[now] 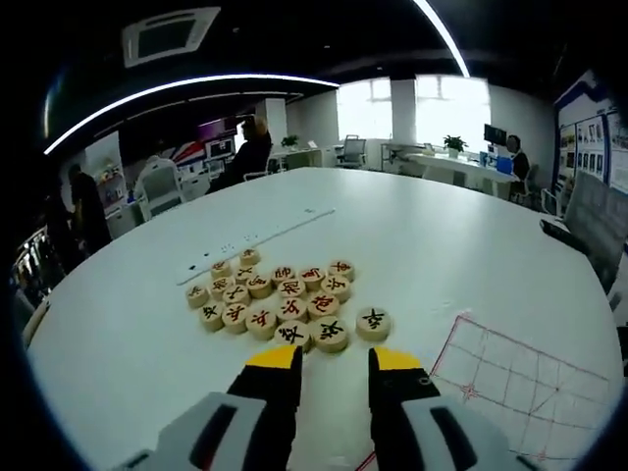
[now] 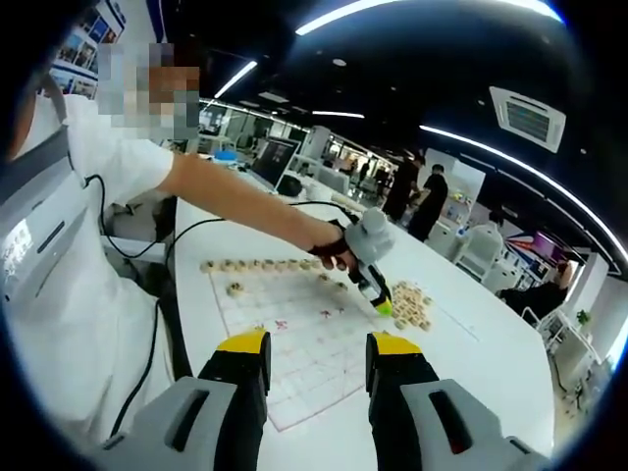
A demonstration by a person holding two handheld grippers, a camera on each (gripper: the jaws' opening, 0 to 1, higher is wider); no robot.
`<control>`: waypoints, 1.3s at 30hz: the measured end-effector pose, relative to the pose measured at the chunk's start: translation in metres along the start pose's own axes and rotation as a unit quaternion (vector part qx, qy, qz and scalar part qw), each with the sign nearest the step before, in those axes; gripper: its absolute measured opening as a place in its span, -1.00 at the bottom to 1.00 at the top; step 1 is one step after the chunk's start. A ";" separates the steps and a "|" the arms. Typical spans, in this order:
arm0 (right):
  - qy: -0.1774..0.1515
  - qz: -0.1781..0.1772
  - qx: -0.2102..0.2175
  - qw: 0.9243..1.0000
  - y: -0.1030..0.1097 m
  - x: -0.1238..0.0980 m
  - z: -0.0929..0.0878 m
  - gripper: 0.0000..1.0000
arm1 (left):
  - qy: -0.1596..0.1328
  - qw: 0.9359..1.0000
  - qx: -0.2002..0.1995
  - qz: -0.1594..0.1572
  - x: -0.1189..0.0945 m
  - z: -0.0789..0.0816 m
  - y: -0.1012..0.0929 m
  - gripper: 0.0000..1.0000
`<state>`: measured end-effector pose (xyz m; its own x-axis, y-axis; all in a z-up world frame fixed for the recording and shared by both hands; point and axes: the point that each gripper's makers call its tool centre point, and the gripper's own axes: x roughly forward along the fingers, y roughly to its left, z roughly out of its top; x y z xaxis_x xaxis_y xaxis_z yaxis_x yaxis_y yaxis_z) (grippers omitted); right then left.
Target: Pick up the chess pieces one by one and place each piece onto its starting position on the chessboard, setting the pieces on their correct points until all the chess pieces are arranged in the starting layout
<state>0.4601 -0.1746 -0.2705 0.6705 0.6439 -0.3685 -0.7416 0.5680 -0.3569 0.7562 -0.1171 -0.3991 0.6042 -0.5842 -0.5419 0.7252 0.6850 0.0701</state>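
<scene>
While you hold both tools over the white bench (image 1: 471, 235), this is how things lie.

Left gripper: your left gripper (image 1: 334, 368) has its yellow-tipped jaws spread with nothing between them, hovering just short of the loose chess pieces (image 1: 280, 299).

Loose pieces: the left gripper view shows a cluster of round wooden discs with red and black characters, packed close together on the bench, one disc (image 1: 373, 323) sitting slightly apart on the side toward the chessboard (image 1: 520, 383).

Chessboard, left gripper view: you see just a corner of the red-lined sheet, flat on the bench, beside the cluster.

Right gripper: your right gripper (image 2: 319, 348) is also spread and empty, poised above the near edge of the board.

Chessboard, right gripper view: you see most of the sheet, with a row of pieces (image 2: 257, 264) lined along its far edge, one disc (image 2: 235, 288) in front of that row, and a few more further along.

Right gripper view extras: your arm reaches across the board, the left gripper's tip beside the cluster.

Background: people stand at desks beyond the bench.
</scene>
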 end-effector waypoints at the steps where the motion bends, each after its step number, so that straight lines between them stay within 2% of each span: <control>1: 0.000 -0.001 0.001 1.000 -0.001 0.000 -0.001 -0.21 | 0.003 1.000 0.003 0.007 0.003 -0.002 0.003 -0.41; 4: 0.000 -0.001 0.001 1.000 -0.002 0.000 -0.001 -0.21 | 0.004 1.000 -0.004 0.011 0.005 -0.003 0.006 -0.40; 12: -0.002 0.001 0.000 1.000 0.000 0.000 0.001 -0.21 | -0.002 1.000 -0.010 -0.007 0.015 0.007 -0.009 -0.37; 16: -0.001 0.001 -0.002 1.000 0.000 0.000 0.002 -0.21 | -0.003 1.000 -0.002 0.003 0.019 0.008 -0.006 -0.60; 18: -0.001 0.002 -0.002 1.000 0.001 0.000 0.002 -0.21 | -0.008 1.000 -0.018 0.001 0.019 0.009 -0.002 -0.60; 21: -0.001 0.002 -0.001 1.000 0.000 0.001 0.002 -0.21 | -0.004 1.000 -0.018 0.002 0.014 0.008 0.002 -0.60; 26: -0.002 0.001 0.000 1.000 -0.001 0.001 0.002 -0.21 | -0.013 1.000 -0.013 -0.006 -0.010 0.013 0.000 -0.60; 27: -0.002 0.001 0.000 1.000 -0.001 0.001 0.002 -0.21 | -0.013 1.000 -0.006 -0.007 -0.016 0.013 -0.001 -0.60; 29: -0.002 0.002 -0.001 1.000 0.000 0.001 0.003 -0.21 | -0.004 0.999 0.038 0.003 -0.028 0.007 0.003 -0.60; 32: -0.001 0.001 -0.002 1.000 0.001 0.001 0.003 -0.21 | -0.002 1.000 0.030 -0.009 -0.050 -0.003 -0.001 -0.60; 39: 0.000 0.000 -0.004 1.000 0.002 0.001 0.004 -0.21 | -0.034 0.999 0.022 -0.023 -0.096 -0.003 0.000 -0.60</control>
<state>0.4592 -0.1711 -0.2677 0.6698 0.6444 -0.3689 -0.7420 0.5636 -0.3630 0.6970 -0.0597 -0.3493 0.5905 -0.6438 -0.4867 0.7650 0.6386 0.0834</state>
